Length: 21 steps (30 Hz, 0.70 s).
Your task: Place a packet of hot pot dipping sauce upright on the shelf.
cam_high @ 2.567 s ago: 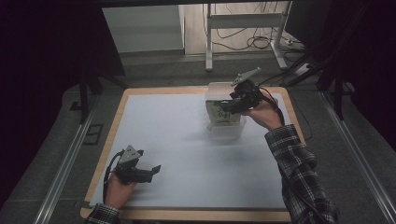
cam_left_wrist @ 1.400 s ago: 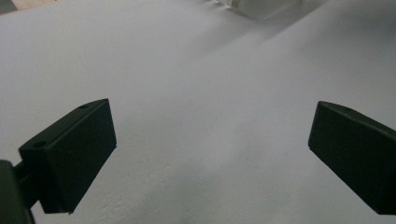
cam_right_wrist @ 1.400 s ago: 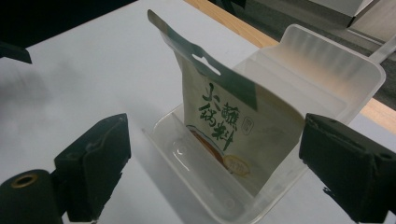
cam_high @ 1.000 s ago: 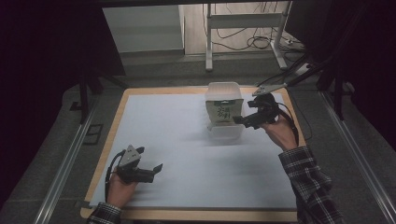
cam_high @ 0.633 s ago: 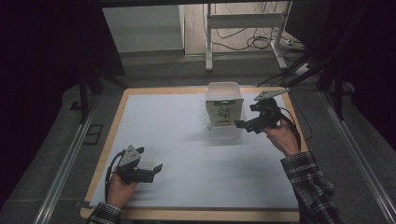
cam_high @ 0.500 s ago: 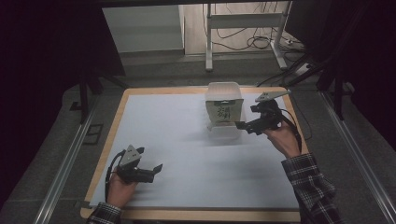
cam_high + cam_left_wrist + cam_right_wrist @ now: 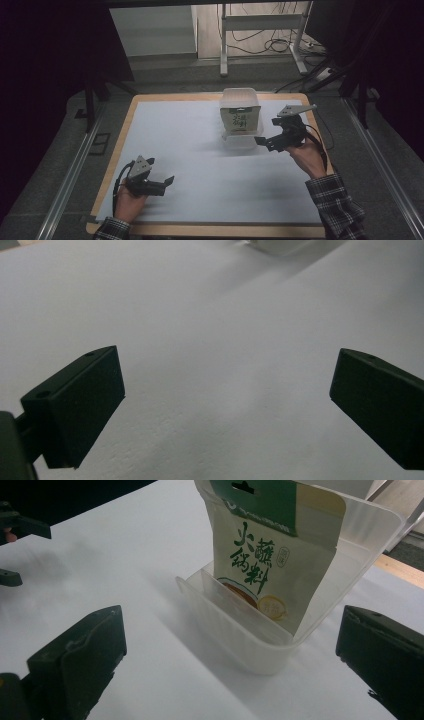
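A cream snack pouch [image 7: 239,120] [image 7: 272,560] with a green top and green characters stands upright inside a clear plastic bin [image 7: 241,140] [image 7: 235,630] at the far middle of the white table. My right gripper [image 7: 264,142] [image 7: 230,655] hovers just right of the bin, open, jaws wide apart with nothing between them. My left gripper [image 7: 167,181] [image 7: 225,400] rests low at the near left of the table, open and empty over the bare white surface.
The white sheet [image 7: 200,165] lies on a wooden-edged table [image 7: 115,150]. Beyond the far edge are a metal stand [image 7: 260,25] and cables on the floor. Dark rails run along both sides. A checked sleeve [image 7: 335,207] enters at the bottom right.
The right gripper has let go of the pouch, leaving it standing in the bin, and drawn back to the right and toward the near side. The left gripper has stayed put.
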### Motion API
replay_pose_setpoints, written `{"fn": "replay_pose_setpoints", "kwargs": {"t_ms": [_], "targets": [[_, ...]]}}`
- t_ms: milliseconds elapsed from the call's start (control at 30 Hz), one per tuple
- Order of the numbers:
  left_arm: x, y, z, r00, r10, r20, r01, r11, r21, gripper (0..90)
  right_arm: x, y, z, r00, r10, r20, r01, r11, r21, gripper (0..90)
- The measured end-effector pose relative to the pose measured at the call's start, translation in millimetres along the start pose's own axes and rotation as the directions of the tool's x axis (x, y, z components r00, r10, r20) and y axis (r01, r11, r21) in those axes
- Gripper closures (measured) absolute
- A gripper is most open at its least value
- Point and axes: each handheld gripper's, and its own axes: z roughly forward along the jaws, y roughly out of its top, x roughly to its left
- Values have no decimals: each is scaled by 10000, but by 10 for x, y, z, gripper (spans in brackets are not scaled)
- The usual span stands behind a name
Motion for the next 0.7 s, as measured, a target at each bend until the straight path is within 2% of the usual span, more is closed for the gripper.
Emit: {"fn": "replay_pose_setpoints", "kwargs": {"t_ms": [700], "targets": [[-8,4,1,10000,13,-48,-13,10000,48,10,129,-324,-156,9995,-43,328,44,10000,-34,0]]}}
